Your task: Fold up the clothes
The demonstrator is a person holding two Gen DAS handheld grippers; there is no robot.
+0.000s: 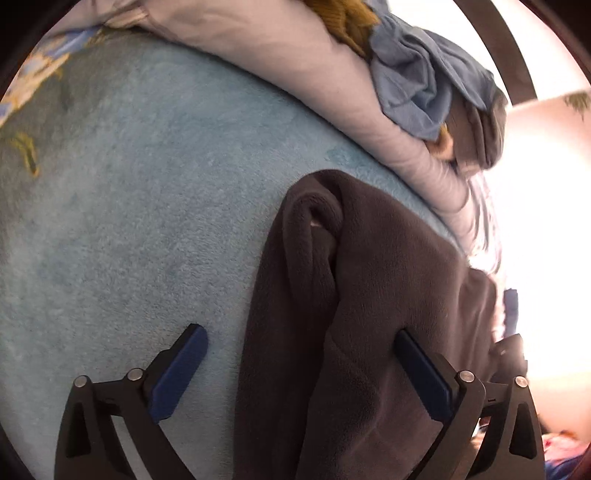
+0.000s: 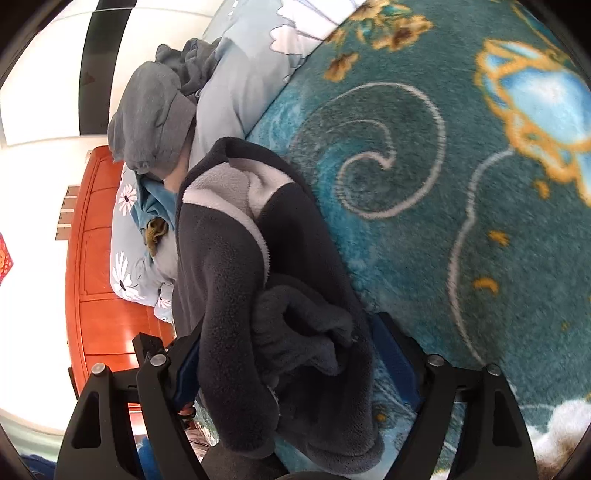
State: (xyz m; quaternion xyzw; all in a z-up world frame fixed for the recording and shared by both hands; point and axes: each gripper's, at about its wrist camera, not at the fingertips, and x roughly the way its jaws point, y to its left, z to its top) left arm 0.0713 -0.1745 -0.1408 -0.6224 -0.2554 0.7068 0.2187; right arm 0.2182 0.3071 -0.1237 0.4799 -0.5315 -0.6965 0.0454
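A dark grey fleece jacket (image 1: 369, 295) lies bunched on the teal plush blanket (image 1: 129, 221). My left gripper (image 1: 299, 347) is open, its fingers spread wide over the jacket's near end, the right finger (image 1: 421, 373) resting on the fleece. In the right wrist view the same jacket (image 2: 236, 277) shows its light grey lining (image 2: 225, 192) near the collar. My right gripper (image 2: 288, 358) is open, its fingers on either side of the bunched fleece.
A pile of other clothes, blue (image 1: 417, 85), grey (image 2: 151, 118) and mustard (image 1: 347, 18), lies on a pale folded quilt (image 1: 295, 74) at the bed's far edge. A red-brown wooden headboard (image 2: 96, 258) stands beyond it. The blanket (image 2: 443, 184) has a swirl pattern.
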